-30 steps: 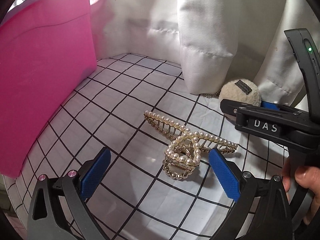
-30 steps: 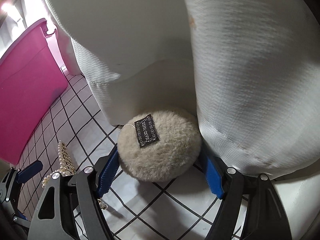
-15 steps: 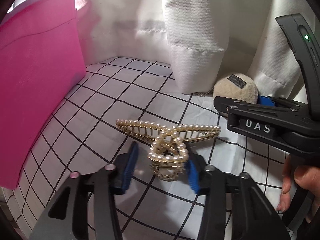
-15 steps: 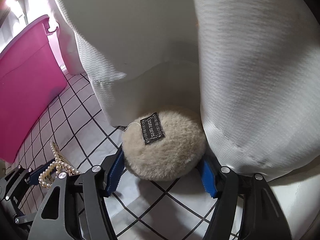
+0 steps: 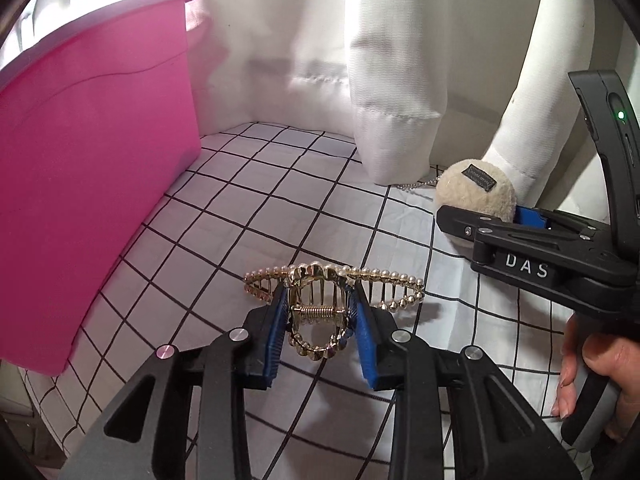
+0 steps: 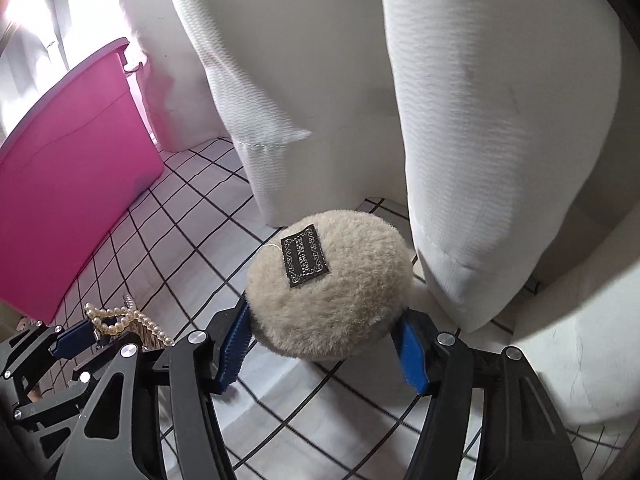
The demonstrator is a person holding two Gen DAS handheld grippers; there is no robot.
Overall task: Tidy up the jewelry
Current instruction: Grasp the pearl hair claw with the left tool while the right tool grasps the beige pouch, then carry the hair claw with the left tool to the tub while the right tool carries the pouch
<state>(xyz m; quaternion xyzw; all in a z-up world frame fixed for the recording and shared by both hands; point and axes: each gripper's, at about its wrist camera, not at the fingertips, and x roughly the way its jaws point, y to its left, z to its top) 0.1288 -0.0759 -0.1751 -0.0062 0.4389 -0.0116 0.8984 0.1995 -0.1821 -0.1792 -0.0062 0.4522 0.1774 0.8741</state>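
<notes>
A gold hair claw clip set with pearls (image 5: 320,304) is held off the checked cloth (image 5: 280,216) by my left gripper (image 5: 320,320), which is shut on the clip's spring end. The clip also shows in the right wrist view (image 6: 120,320). A beige fluffy round pouch with a black label (image 6: 326,292) sits between the blue pads of my right gripper (image 6: 322,344), which is shut on it. The pouch also shows in the left wrist view (image 5: 476,196).
A pink plastic bin (image 5: 80,184) stands at the left on the cloth. White curtains (image 5: 392,60) hang at the back, down to the cloth. A thin silver chain (image 5: 416,185) lies under the curtain hem beside the pouch.
My left gripper closed on the pearl clip and lifted it, turning it upright. My right gripper closed on the fluffy pouch and raised it slightly.
</notes>
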